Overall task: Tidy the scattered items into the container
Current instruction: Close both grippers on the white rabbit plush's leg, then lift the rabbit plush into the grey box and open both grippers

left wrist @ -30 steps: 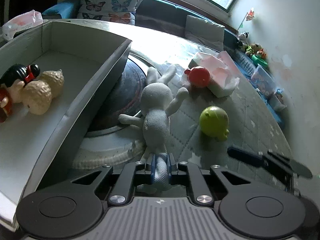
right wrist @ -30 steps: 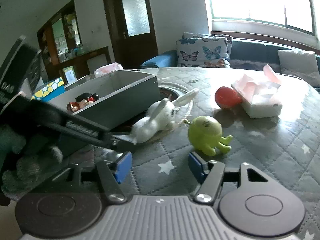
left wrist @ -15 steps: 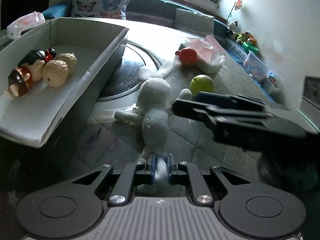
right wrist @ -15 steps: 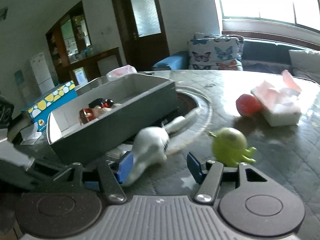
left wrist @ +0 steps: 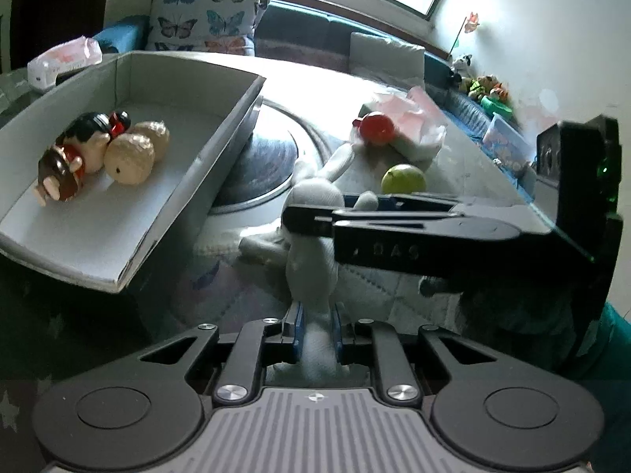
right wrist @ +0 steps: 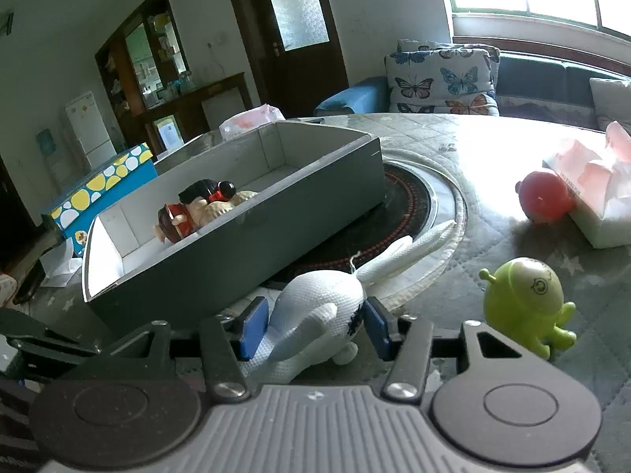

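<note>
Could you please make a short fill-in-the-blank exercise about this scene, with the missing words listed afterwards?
1. The left gripper is shut on the white plush ____.
2. The dolls lie inside the grey ____.
3. The toy with antennae beside the right gripper is coloured ____.

Missing words: rabbit; box; green
</note>
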Demonstrator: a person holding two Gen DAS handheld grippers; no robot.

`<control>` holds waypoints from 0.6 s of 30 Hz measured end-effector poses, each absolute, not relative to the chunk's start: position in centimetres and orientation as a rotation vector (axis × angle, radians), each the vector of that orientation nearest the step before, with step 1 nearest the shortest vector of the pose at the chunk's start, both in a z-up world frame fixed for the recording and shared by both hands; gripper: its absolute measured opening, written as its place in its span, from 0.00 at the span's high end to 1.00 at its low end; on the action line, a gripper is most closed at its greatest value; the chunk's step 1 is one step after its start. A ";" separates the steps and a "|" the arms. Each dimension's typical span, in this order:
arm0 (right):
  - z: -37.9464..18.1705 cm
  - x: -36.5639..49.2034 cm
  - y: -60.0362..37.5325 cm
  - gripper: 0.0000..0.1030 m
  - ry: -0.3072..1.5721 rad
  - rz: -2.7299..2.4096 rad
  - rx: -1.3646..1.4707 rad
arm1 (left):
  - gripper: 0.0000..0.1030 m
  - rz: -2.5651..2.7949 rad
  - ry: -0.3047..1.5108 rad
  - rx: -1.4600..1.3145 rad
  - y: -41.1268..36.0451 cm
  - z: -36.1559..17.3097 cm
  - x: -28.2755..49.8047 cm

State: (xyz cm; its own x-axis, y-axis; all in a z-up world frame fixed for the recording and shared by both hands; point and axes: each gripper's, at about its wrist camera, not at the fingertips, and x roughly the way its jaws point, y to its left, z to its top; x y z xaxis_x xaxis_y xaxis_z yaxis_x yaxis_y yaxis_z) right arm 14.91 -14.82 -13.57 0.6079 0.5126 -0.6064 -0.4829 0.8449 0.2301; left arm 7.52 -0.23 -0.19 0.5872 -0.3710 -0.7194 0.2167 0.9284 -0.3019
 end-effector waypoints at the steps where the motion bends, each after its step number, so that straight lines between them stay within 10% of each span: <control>1: -13.6 14.9 -14.9 0.51 0.716 0.575 0.049 | 0.79 -0.344 0.879 -0.192 -0.3 -0.1 7.6; 18: -11.4 13.7 -15.8 0.57 0.653 0.568 0.080 | 0.81 -0.340 0.834 -0.260 0.4 0.5 8.0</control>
State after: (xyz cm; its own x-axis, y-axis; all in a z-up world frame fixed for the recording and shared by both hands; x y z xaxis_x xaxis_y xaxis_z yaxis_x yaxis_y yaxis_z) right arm 13.72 -15.75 -11.38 0.6486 0.5237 -0.5524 -0.4746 0.8456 0.2444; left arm 8.03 0.40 0.51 0.6231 -0.3934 -0.6760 0.1921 0.9148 -0.3553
